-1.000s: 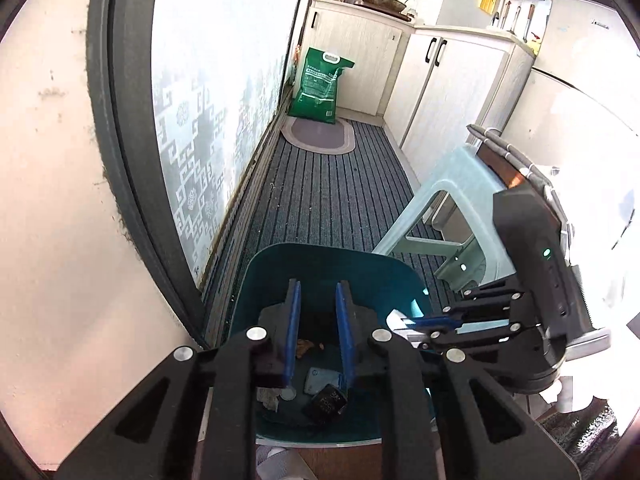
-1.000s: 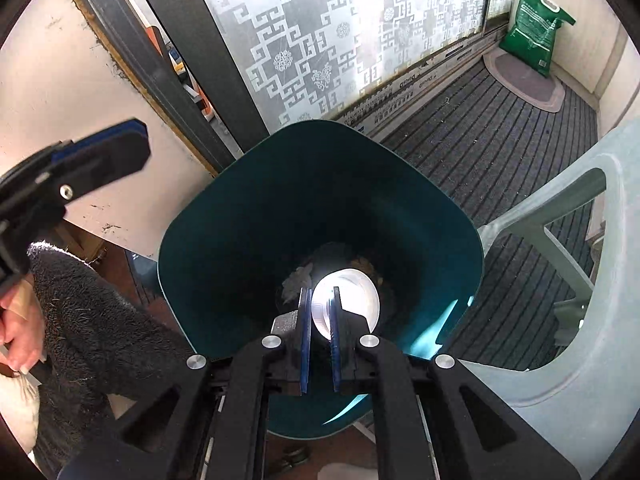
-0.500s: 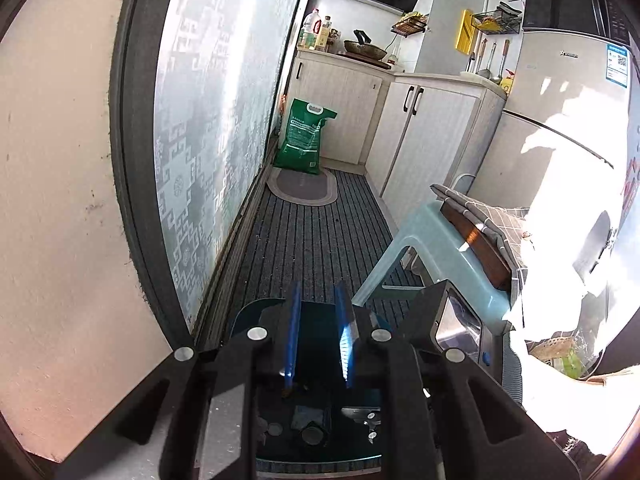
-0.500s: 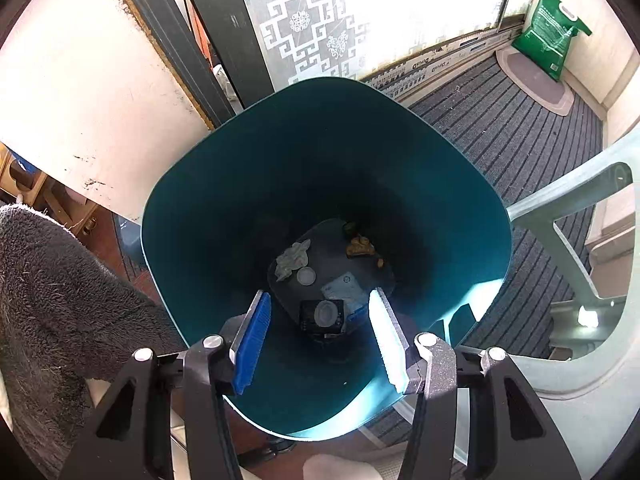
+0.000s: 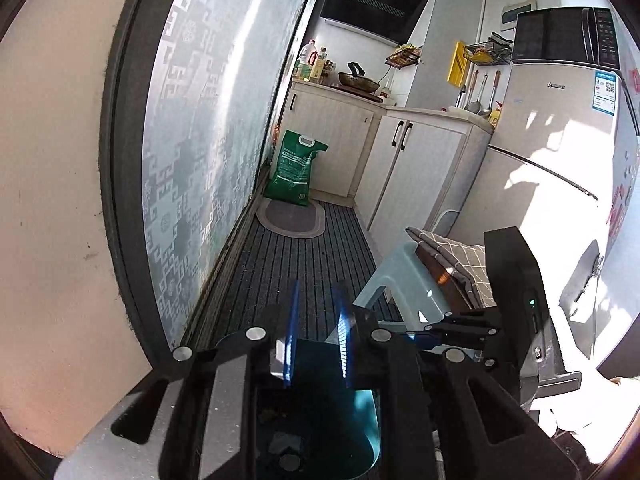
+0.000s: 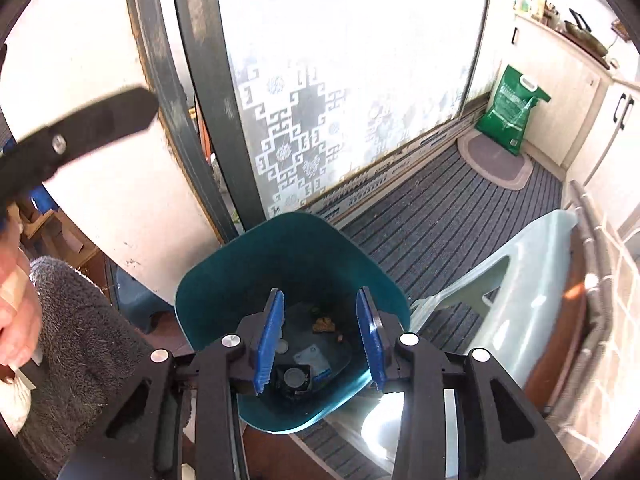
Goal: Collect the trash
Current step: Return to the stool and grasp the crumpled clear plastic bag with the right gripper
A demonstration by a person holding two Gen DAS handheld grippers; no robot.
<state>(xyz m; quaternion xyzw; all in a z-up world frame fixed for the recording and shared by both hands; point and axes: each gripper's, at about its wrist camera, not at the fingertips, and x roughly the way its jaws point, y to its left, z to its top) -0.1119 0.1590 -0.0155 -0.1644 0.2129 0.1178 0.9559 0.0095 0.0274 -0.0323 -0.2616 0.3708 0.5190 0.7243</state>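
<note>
Right wrist view: the right gripper (image 6: 320, 336) hangs above the teal bin (image 6: 224, 304), jaws spread wide, nothing between them. Scraps (image 6: 308, 364) lie on the bin's floor. The left gripper (image 5: 318, 336) sits over the same bin (image 5: 366, 412), jaws parted narrowly, empty. A pale stool (image 6: 520, 280) stands just beside.

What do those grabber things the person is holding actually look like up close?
Each is a black plastic frame with angular cut-outs and round silver bolts. The right gripper carries two flat blue ribbed fingers; the left gripper has the same blue pads. The person's arm wears a fuzzy grey sleeve. No cables show.
</note>
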